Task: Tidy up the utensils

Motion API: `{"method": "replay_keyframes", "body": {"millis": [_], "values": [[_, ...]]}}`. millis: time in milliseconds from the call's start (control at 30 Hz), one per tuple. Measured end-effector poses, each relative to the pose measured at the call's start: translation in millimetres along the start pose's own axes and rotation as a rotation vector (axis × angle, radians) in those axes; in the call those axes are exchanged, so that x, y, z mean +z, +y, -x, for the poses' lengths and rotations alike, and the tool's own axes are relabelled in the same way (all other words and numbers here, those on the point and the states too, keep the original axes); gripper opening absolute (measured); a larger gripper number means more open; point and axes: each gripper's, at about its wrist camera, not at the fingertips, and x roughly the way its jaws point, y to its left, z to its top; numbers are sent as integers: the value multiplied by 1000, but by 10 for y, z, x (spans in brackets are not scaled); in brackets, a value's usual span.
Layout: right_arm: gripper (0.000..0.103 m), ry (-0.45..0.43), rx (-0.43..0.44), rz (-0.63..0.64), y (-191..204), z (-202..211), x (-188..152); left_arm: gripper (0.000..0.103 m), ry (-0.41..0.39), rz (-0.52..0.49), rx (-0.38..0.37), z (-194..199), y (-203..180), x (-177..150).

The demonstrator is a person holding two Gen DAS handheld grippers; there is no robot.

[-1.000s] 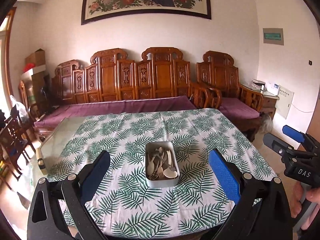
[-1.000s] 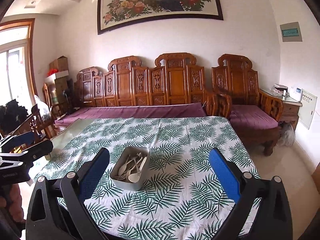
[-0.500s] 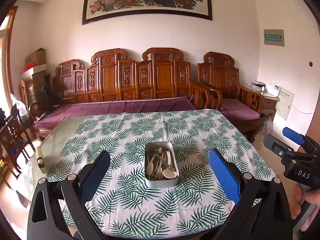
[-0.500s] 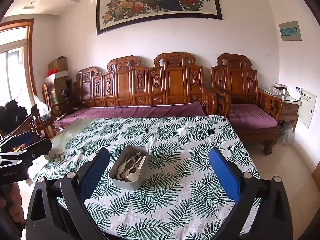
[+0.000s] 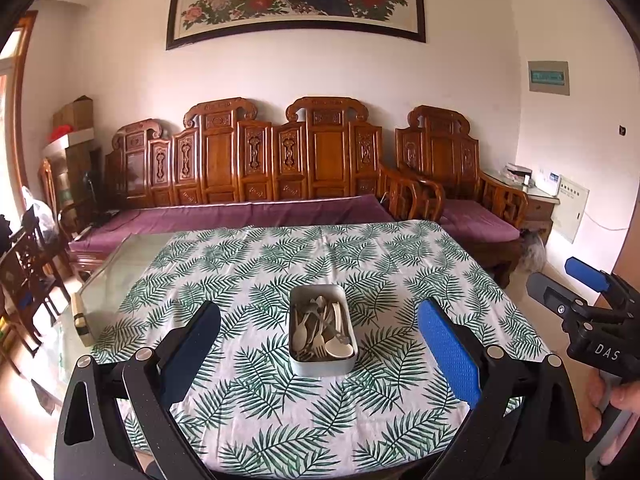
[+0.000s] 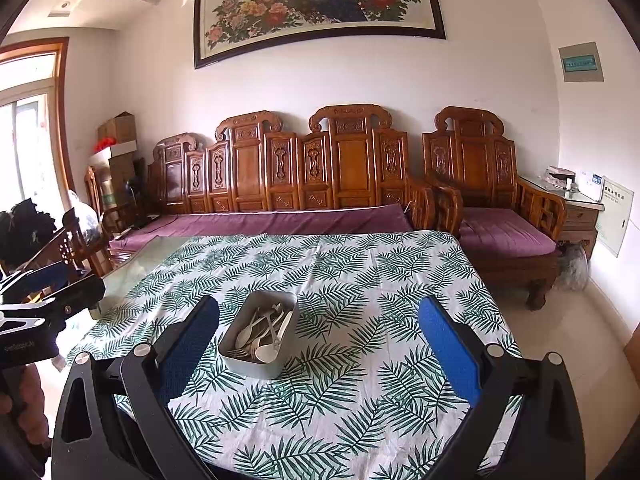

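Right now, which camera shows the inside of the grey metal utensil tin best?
The left wrist view: the grey metal utensil tin is centred and seen from above. The right wrist view shows it obliquely, off-centre.

Bright daylight, overexposed window point(image 6: 28, 128), fisheye-bowed edges

A table point(image 5: 120, 276) with a glass top carries a white cloth point(image 5: 280, 256) printed with green fern leaves; the cloth leaves a strip of glass bare along the left side. On the cloth near the front edge sits a metal tin point(image 5: 322, 364) holding what appear to be spoons and forks point(image 5: 320, 330).
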Motion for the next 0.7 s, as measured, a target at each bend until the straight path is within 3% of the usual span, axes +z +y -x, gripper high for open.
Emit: {"method": "replay_keyframes", "body": {"millis": [700], "values": [[100, -4, 7, -4, 13, 7, -2, 95, -6, 6, -5, 36, -12, 16]]}}
